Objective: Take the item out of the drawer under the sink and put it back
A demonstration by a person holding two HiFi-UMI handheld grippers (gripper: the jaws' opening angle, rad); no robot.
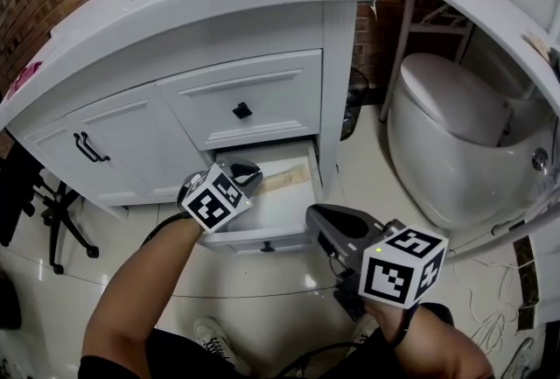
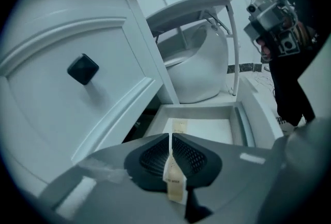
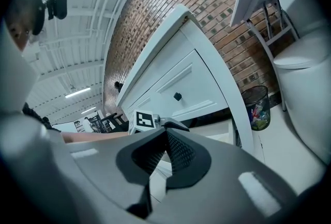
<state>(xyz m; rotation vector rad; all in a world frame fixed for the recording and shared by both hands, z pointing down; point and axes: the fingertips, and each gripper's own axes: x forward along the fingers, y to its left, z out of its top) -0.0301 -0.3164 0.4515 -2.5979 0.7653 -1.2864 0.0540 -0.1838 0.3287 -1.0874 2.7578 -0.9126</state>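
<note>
The bottom drawer (image 1: 262, 237) under the sink stands pulled out. A thin beige packet (image 1: 287, 179) lies slanted along its white floor. My left gripper (image 1: 248, 171) hangs over the drawer's left side. In the left gripper view its dark ribbed pads (image 2: 194, 158) pinch the near end of the packet (image 2: 176, 181), whose far end reaches down to the drawer floor (image 2: 217, 130). My right gripper (image 1: 319, 215) hovers at the drawer's front right corner, apart from it. In the right gripper view its jaws (image 3: 166, 134) are shut with nothing between them.
The white vanity (image 1: 219, 27) has a shut upper drawer with a black knob (image 1: 241, 111) and a cabinet door to the left. A white toilet (image 1: 455, 141) stands right of it. A black waste bin (image 3: 257, 109) sits between them. An office chair base (image 1: 57, 220) is at far left.
</note>
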